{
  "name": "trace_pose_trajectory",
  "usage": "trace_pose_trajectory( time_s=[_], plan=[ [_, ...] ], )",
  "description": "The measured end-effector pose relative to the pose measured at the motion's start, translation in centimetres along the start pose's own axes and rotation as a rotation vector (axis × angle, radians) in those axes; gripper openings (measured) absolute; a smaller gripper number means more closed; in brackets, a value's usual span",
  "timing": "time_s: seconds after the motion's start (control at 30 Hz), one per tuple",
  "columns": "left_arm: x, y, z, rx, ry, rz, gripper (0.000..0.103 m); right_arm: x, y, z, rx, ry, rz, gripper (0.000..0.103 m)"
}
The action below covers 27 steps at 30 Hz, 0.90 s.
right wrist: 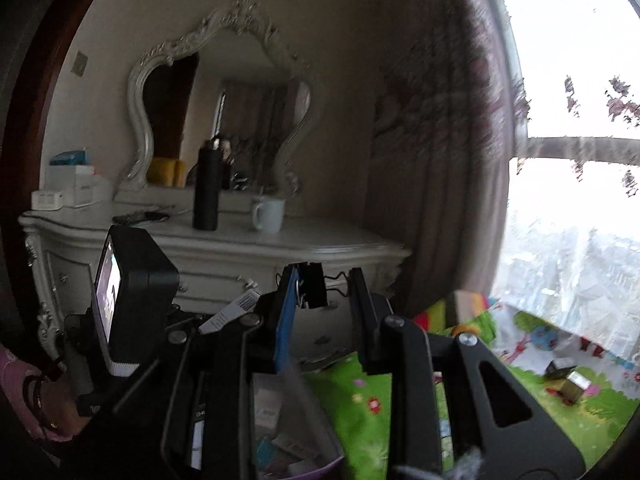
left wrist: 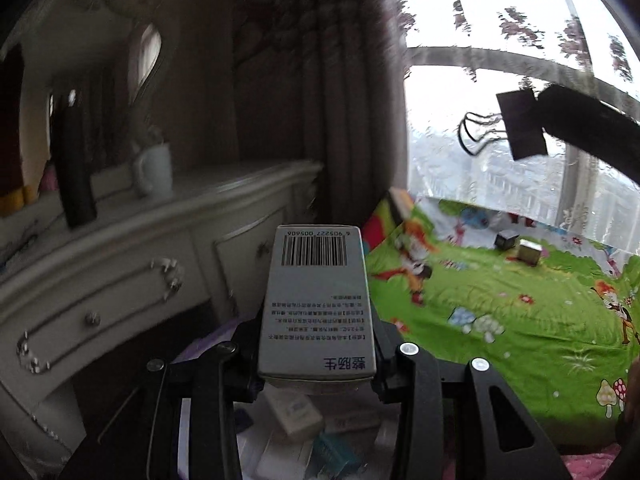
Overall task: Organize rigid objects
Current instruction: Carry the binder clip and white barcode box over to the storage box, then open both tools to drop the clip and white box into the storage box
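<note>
Squarely between left tool [left wrist: 316, 364] pads, box [left wrist: 316, 300]

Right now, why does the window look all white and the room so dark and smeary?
Left wrist view: daylight blows out the window; the dresser is dim and motion-smeared, the held box sharp. Right wrist view: same glare, curtain streaked, fisheye bending edges.

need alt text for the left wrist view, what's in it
The left tongs clamp a grey box with a barcode on its far end, held over a container of small packages. A white dresser with a mug stands to the left; a green cartoon bedspread lies to the right below a bright window.
</note>
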State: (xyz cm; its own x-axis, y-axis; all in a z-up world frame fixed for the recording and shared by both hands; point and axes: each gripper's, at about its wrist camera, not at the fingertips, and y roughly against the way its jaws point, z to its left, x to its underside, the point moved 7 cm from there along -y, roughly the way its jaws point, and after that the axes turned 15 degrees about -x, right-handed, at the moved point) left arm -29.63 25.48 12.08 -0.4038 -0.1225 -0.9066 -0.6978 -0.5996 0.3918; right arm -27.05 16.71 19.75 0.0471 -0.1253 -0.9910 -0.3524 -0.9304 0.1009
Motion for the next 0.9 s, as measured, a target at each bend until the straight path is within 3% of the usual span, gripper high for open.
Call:
trace_pose_trajectory(
  time_s=[0.43,0.73,0.9],
  plan=[
    [6.1,-5.1,4.2,-0.085,0.048,0.200,0.041,7.0,-8.3,2.3,-0.147,-0.089,0.253,0.030],
    [11.0,-8.9,5.6,-0.109,0.091,0.383,0.041,14.4,-12.9,2.3,-0.192,-0.171,0.458,0.030],
    [13.1,-10.4,6.2,-0.126,0.104,0.460,0.041,17.0,-13.9,2.4,-0.213,-0.219,0.519,0.030]
  ],
)
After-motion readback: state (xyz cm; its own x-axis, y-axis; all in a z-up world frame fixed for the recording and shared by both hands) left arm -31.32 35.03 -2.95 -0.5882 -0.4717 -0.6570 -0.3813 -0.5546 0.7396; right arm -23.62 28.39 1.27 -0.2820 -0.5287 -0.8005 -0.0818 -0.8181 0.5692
